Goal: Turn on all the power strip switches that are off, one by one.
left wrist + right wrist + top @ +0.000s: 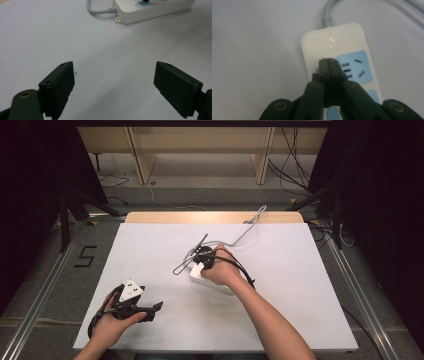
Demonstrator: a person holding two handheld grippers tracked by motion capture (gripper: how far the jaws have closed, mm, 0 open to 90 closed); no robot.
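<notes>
From the high view, a white desk (150,250) carries a white power strip (197,270) near its middle, a little toward the far edge; its grey cord (240,236) runs off toward the far right corner. The right tongs (202,260) sit directly over the strip, pointing down, most likely to press a switch or socket. The left tongs (156,308) rest near the near left corner, well apart from the strip, apparently waiting.

In the left gripper view, the left tongs (115,85) stand wide open with nothing between the jaws, only bare desk (50,37); the power strip (150,10) lies farther off at the top, its cord (98,10) curling away.

In the right gripper view, the right tongs (328,65) are fully closed, holding nothing, tips together over the power strip (332,40) beside a pale blue socket panel (355,67); closed tips make a narrow point suited to pushing a small button. The strip is a rounded white block with blue socket faces, its ribbed grey cord (327,15) leaving the far end.
</notes>
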